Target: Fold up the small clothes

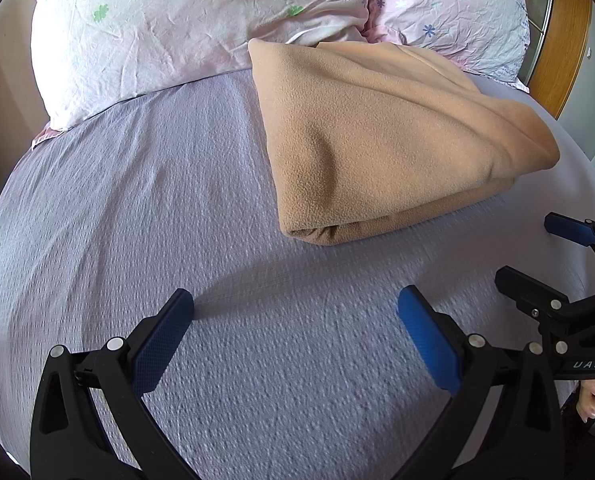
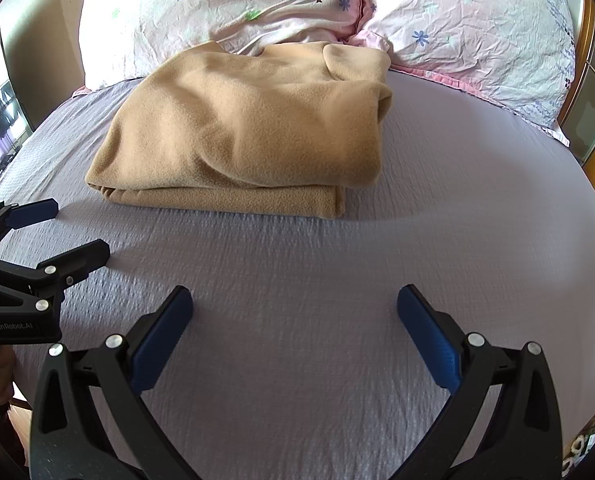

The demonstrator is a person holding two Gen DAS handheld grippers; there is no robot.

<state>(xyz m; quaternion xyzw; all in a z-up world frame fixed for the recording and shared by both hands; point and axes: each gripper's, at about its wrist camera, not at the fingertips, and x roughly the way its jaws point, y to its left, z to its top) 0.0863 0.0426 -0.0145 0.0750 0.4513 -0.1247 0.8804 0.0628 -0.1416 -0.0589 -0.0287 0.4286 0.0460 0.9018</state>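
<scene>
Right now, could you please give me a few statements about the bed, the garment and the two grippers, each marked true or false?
1. The tan fleece garment lies folded on the lavender sheet. True.
2. The left gripper is clamped on the garment. False: it is open and holds nothing.
3. The right gripper is open, short of the garment. True.
4. The garment covers both floral pillows. False: it lies in front of them.
</scene>
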